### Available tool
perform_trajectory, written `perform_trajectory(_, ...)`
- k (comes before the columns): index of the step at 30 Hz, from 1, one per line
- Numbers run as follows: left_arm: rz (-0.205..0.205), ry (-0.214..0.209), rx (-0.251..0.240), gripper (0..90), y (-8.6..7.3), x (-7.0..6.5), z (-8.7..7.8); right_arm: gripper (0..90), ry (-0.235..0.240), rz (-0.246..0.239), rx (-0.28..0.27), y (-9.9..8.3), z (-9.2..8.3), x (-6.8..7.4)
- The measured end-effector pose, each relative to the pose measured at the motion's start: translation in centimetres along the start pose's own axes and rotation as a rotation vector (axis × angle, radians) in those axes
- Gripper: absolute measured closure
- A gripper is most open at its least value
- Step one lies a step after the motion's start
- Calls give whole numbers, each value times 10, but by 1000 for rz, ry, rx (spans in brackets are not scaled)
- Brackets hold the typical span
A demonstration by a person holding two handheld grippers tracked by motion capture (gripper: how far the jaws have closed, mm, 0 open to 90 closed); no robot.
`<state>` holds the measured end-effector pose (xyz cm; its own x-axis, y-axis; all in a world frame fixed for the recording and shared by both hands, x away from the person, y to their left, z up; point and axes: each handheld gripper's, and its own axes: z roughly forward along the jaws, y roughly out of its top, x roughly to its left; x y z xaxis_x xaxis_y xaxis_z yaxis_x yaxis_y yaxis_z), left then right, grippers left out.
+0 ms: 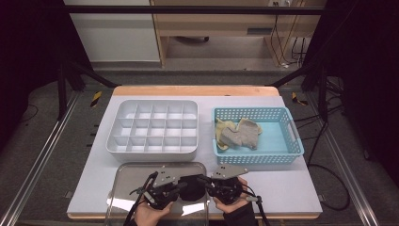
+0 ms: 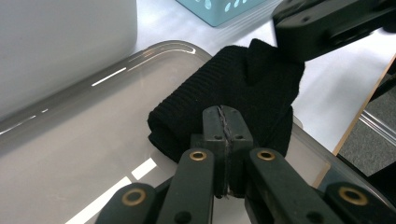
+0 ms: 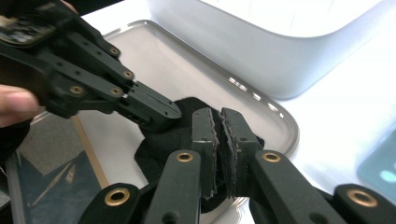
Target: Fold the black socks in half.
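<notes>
Near edge of the table (image 1: pixel 291 197): a clear tray (image 1: pixel 127 181) holds a black knit cloth (image 1: pixel 192 187), bunched at the tray's right side. Left gripper (image 1: pixel 181 185) has its jaws pressed together on the cloth's left edge; in the left gripper view the pads (image 2: pixel 218 126) meet on the fabric (image 2: pixel 224 88). Right gripper (image 1: pixel 203 181) comes in from the cloth's right, jaws nearly closed with black fabric (image 3: pixel 184 135) pinched between them. Both hands come in from the table's near edge. Farther back, a white divided organizer (image 1: pixel 153 127) sits just behind the tray. Right of it, a blue basket (image 1: pixel 256 155) holds grey-yellow gloves (image 1: pixel 237 134).
</notes>
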<state>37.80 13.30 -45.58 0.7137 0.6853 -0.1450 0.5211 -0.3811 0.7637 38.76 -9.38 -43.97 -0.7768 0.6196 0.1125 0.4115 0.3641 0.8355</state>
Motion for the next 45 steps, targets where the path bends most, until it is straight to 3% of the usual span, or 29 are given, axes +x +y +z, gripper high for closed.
perform_trajectory(5, -12, 0, -11, 887, -2, -1, -1, 881, 13, 14, 67, -13, 9, -1)
perform_trajectory(7, -28, -4, -19, 862, -2, 1, -2, 887, 14, 20, 69, -19, 11, -1)
perform_trajectory(10, -55, 10, -47, 765, -1, 4, -6, 897, 4, 28, 70, -21, 11, -1)
perform_trajectory(13, -77, 47, -59, 595, -1, 7, -7, 900, -1, 19, 74, -23, 12, 1)
perform_trajectory(15, -106, 38, -58, 546, -3, 10, -5, 899, 4, 27, 74, -24, 12, 0)
perform_trajectory(21, -133, 23, -6, 383, -9, 14, 3, 900, 1, 32, 79, -25, 12, 0)
perform_trajectory(25, -172, -25, -9, 339, -15, 17, 7, 900, -6, 29, 83, -25, 12, 0)
perform_trajectory(33, -160, -99, 12, 327, -18, 10, 13, 900, -22, 23, 83, -26, 13, -1)
perform_trajectory(40, -220, -160, 17, 534, -16, 9, 11, 900, -29, 28, 83, -26, 14, -1)
perform_trajectory(45, -211, -154, -4, 661, -14, 5, 8, 900, -23, 35, 76, -27, 15, -3)
